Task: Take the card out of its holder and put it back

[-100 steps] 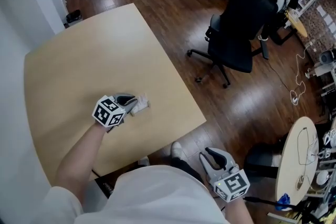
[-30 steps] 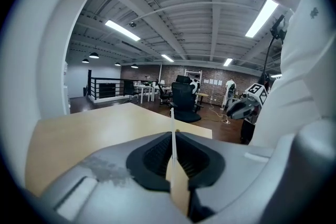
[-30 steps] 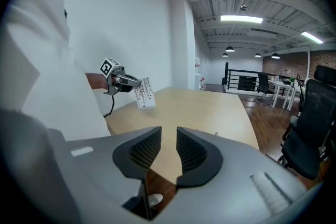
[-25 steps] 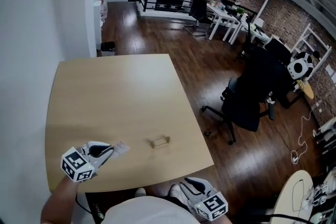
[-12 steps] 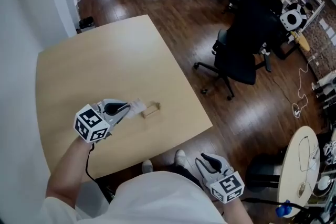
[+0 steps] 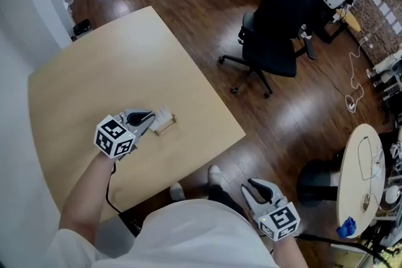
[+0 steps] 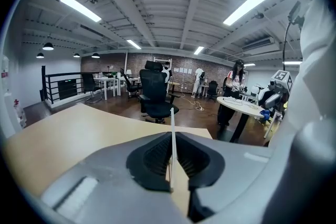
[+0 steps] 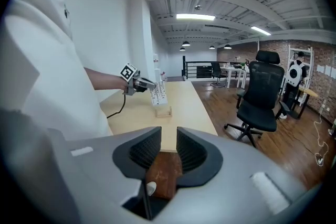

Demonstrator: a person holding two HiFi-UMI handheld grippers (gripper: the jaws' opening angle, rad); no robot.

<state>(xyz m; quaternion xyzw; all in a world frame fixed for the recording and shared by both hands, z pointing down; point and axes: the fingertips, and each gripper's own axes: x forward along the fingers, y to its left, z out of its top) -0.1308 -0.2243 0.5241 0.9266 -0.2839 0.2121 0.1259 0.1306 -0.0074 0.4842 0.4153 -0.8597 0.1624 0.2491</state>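
Holding card (image 6: 162, 115) over wooden holder (image 6: 166, 127) w/ left gripper (image 6: 149, 118), looks ready for re-insert.
Card is pinched edge-on btw the left jaws, clamped thin, kept upright so its lower edge can meet the slot. Holder sits empty on table (image 6: 94, 66) nr the front edge, card just beside/above it, not seated yet. Right gripper (image 6: 252, 186) hangs off-table by the person's side, jaws a little apart, nothing btw them; prob idle.

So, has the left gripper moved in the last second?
Yes: the left gripper, shut on the card, has moved toward the holder; the card now hangs just above it.
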